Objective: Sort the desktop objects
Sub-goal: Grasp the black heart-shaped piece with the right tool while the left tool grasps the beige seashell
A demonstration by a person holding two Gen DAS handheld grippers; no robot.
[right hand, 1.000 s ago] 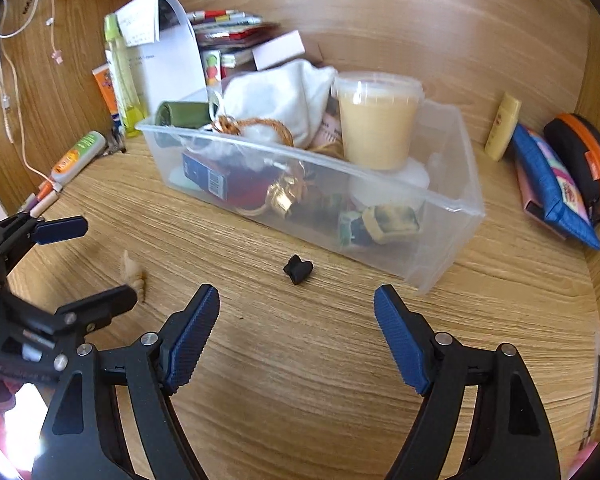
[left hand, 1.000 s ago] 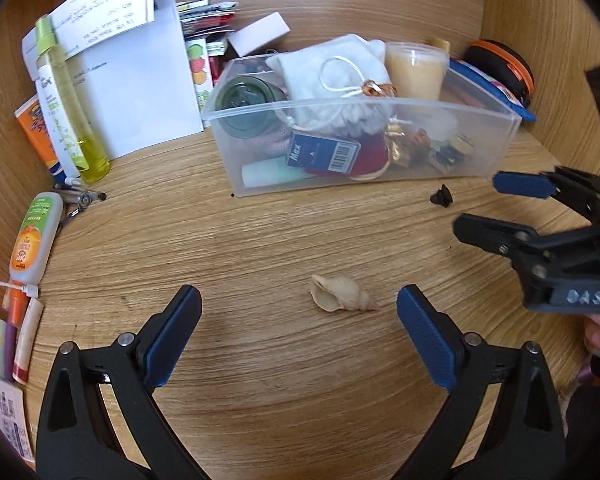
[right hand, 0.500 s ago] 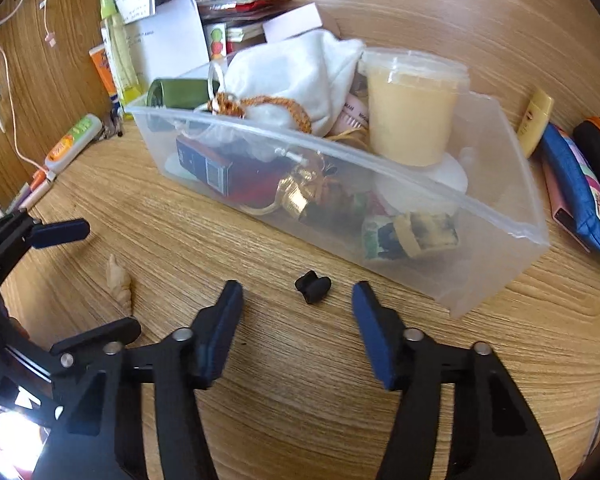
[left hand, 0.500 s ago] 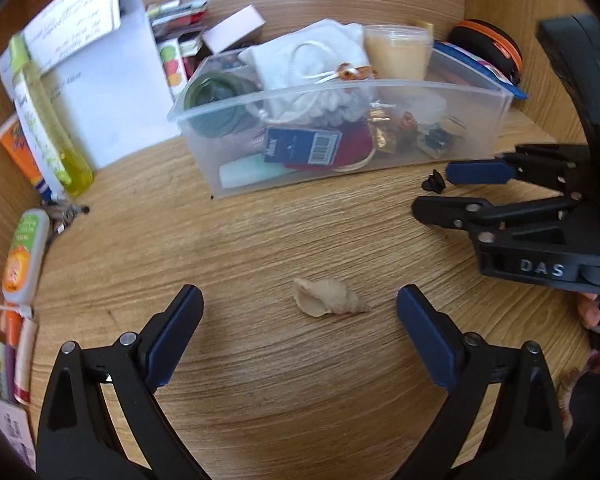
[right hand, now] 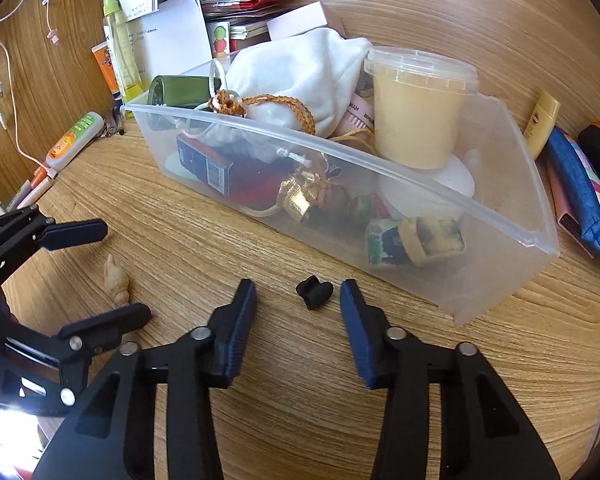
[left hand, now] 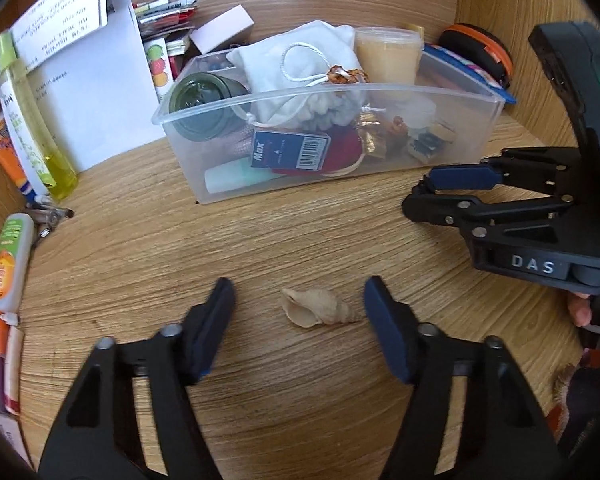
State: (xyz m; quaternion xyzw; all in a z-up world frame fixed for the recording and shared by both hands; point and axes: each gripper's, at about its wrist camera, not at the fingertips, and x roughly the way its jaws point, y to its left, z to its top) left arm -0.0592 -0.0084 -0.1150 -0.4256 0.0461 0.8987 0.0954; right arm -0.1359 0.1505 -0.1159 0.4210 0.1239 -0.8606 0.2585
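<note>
While I look through the left wrist camera, my left gripper points down at the wooden desk. Its jaws have just been closing, but they are apart and touch nothing. A little tan seashell lies on the desk between them. At 12 o'clock from the shell stands a clear plastic bin, full of small stuff: a white drawstring bag, a dark green jar and a blue box with a barcode. At 3 o'clock I see my right gripper from the side.

Through the right wrist camera, my right gripper has just been closing too. Its jaws are apart, with a tiny black piece lying between them, not pinched. The bin is just behind it, at 1 o'clock. A tub of cream-colored stuff stands inside. At 9 o'clock the shell lies between the fingers of my left gripper.
</note>
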